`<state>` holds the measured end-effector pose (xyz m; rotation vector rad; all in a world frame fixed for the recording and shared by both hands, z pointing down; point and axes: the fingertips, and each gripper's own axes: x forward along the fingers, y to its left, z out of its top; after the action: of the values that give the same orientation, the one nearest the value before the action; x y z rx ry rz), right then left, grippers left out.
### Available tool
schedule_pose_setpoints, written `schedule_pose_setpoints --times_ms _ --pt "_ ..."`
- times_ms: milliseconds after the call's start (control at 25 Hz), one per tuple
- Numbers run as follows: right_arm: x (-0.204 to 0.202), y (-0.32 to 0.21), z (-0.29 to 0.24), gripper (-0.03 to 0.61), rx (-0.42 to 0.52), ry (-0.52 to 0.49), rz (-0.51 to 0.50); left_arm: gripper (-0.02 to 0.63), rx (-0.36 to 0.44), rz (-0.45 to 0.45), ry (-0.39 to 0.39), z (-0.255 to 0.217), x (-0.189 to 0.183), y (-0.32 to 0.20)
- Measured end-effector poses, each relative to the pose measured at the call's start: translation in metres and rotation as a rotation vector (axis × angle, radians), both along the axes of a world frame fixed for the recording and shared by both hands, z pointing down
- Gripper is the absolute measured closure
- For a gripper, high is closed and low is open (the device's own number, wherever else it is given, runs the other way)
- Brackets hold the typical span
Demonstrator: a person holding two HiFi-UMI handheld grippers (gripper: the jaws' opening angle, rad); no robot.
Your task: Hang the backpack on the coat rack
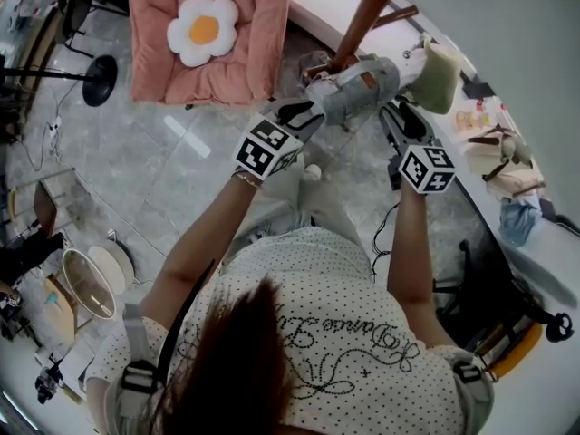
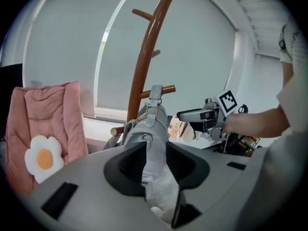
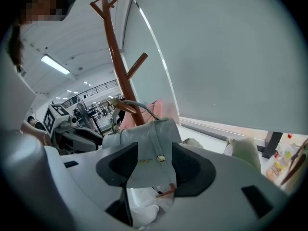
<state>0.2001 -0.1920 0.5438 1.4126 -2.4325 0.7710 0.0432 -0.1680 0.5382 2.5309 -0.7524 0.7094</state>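
Note:
A grey backpack (image 1: 358, 89) is held up in the air between my two grippers, close to the brown wooden coat rack (image 1: 372, 12). My left gripper (image 1: 304, 114) is shut on one end of the backpack (image 2: 149, 129), with the pads pressed on the fabric. The bag's top handle (image 2: 156, 96) points at a low peg of the coat rack (image 2: 149, 52). My right gripper (image 1: 399, 120) stands wide open with the backpack's flap (image 3: 144, 138) lying between its jaws. In that view a grey strap runs by a peg of the coat rack (image 3: 118, 61).
A pink padded chair with a fried-egg cushion (image 1: 208, 34) stands left of the rack. A pale green cushion (image 1: 439, 75) and several bags (image 1: 507, 161) lie on the white ledge at right. A black office chair (image 1: 507, 306) is behind on the right.

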Motion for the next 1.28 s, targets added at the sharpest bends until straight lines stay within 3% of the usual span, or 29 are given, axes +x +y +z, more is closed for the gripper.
schedule_pose_setpoints --times_ms 560,880,1280 --pt "-0.017 0.012 -0.073 0.38 0.17 -0.007 -0.042 0.522 0.134 -0.046 0.075 -0.051 0.0 -0.005" --pt "-0.032 0.024 -0.134 0.541 0.332 0.045 -0.07 0.604 0.252 -0.097 0.137 -0.098 -0.003 -0.011" --pt "-0.03 0.032 -0.205 0.566 0.493 0.041 -0.025 0.609 0.388 -0.142 0.22 -0.168 -0.01 -0.017"
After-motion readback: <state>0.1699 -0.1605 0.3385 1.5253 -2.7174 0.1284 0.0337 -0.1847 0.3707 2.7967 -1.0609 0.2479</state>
